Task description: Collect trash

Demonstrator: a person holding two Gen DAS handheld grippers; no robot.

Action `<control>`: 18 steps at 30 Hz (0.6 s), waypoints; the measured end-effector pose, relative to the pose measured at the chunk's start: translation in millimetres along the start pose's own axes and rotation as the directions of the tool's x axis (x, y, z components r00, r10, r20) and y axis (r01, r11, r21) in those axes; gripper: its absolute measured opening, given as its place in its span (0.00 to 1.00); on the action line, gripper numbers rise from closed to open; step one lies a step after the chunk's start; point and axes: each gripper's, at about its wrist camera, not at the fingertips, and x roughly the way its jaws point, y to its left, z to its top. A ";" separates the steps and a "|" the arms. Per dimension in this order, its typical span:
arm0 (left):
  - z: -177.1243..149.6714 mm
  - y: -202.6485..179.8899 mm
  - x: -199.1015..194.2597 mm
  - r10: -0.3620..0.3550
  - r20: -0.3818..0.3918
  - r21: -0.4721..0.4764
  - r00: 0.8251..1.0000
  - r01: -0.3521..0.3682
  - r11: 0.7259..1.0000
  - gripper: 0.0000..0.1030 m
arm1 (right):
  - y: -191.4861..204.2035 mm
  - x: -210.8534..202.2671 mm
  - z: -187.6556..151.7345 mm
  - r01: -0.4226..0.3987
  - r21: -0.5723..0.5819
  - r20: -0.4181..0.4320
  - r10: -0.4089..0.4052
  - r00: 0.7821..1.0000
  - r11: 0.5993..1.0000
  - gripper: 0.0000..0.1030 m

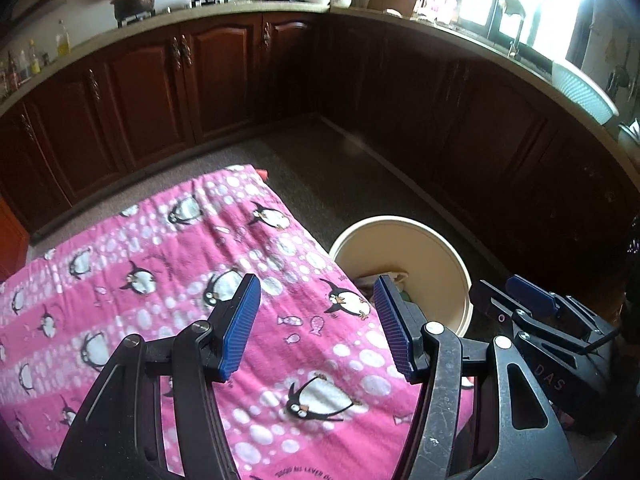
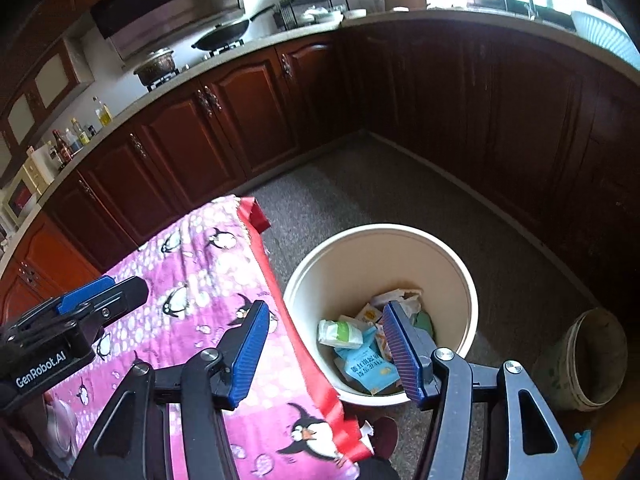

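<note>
A cream trash bin stands on the floor beside the table's right edge. It holds several wrappers, among them a blue packet and a white-green one. My right gripper hangs open above the bin's near-left rim with nothing between its blue pads. My left gripper is open and empty too, over the table's pink penguin cloth near its right edge. From the left wrist view the bin lies just beyond it, with only a little trash showing.
Dark wooden cabinets under a stone counter ring the speckled floor. A dirty second bucket sits right of the bin. A wok and pot are on the stove. A red edge shows under the cloth.
</note>
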 end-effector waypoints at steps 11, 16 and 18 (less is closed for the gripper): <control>-11.9 12.7 -38.5 0.022 0.082 -0.003 0.996 -0.021 1.000 0.56 | 26.5 -34.3 -3.1 0.022 -0.049 0.087 -0.018 0.996 0.999 0.62; -17.5 18.0 -47.0 0.038 0.096 -0.012 0.995 -0.036 0.999 0.56 | 36.7 -42.0 -6.1 0.033 -0.064 0.107 -0.026 0.994 0.997 0.63; -19.8 18.0 -48.4 0.048 0.101 -0.006 0.994 -0.047 0.999 0.56 | 38.0 -43.8 -7.8 0.038 -0.063 0.111 -0.031 0.993 0.997 0.64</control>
